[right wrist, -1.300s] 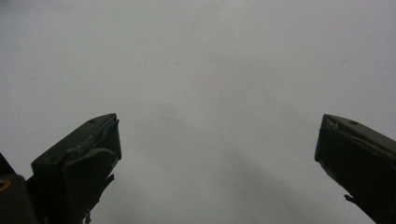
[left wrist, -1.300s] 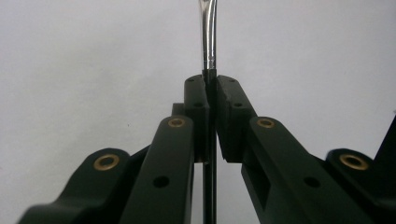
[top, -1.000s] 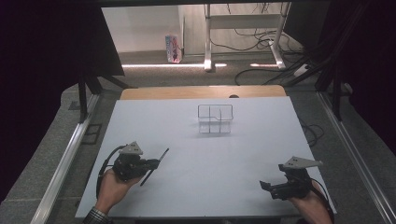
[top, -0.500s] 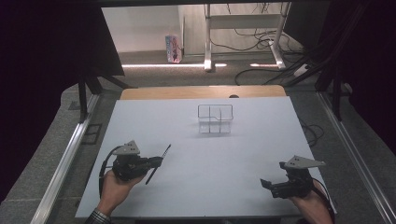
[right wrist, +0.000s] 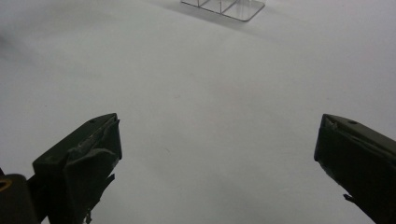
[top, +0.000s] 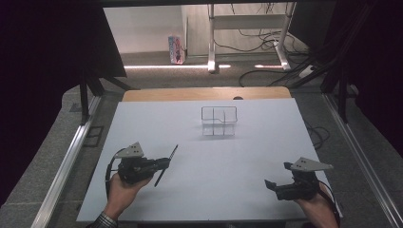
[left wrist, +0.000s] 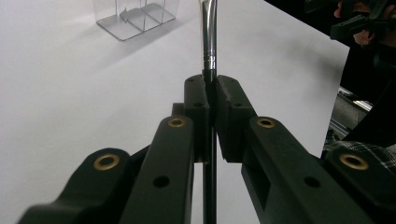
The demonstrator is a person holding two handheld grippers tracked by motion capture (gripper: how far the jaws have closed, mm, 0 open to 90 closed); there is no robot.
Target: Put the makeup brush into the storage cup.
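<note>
My left gripper (top: 163, 164) hovers over the near left of the white table (top: 247, 156), shut on a slim black stick (top: 167, 164) with a silver metal collar (left wrist: 208, 32). In the left gripper view the jaws pinch the stick's black shaft (left wrist: 209, 154), and its silver end points up and away toward a clear compartment box (left wrist: 135, 16). That box (top: 219, 120) stands at the table's far middle. My right gripper (top: 277, 183) is at the near right, open, its jaws wide apart over bare table (right wrist: 217, 140) with nothing between them.
A wooden strip (top: 204, 93) borders the table's far edge. Metal rails (top: 66, 161) run along both sides. Behind, on the floor, are a desk frame (top: 247, 33), cables (top: 271, 71) and a small carton (top: 175, 49). The clear box's corner (right wrist: 224, 7) is far ahead of the right gripper.
The left gripper has drifted slightly to the right with the stick, whose far tip now points a little farther away. The right gripper has barely moved.
</note>
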